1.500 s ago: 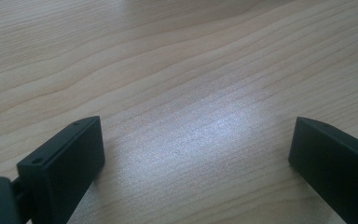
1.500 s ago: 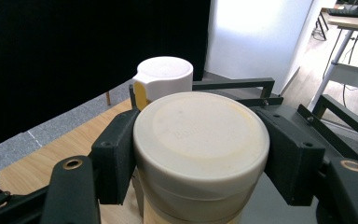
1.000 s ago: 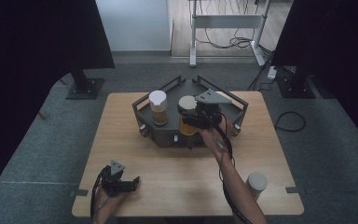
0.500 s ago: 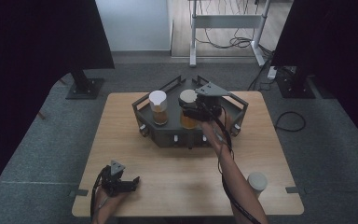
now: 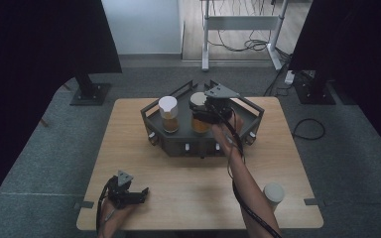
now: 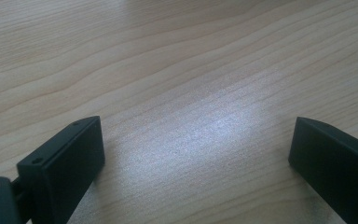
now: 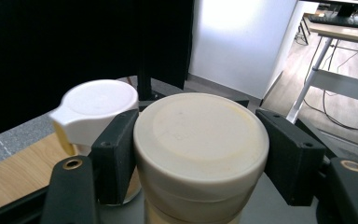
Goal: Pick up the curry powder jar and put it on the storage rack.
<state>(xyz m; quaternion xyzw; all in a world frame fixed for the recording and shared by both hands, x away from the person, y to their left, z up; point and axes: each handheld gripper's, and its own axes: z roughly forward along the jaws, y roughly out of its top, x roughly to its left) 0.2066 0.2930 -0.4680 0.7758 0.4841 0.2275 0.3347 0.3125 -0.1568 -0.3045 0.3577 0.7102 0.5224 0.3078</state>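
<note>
Fingers of the right gripper (image 7: pixel 200 158) clamp the cream-lidded jar (image 7: pixel 200 140), seemingly unlabelled; left gripper (image 6: pixel 196 154) fingers apart.

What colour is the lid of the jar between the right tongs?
Cream, slightly yellowed: the lid shows best in the right gripper view, between the right tongs.

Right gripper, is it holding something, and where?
The right gripper clasps the cream-lidded jar by its lid, one jaw on each side. The left gripper is open over bare table.
</note>
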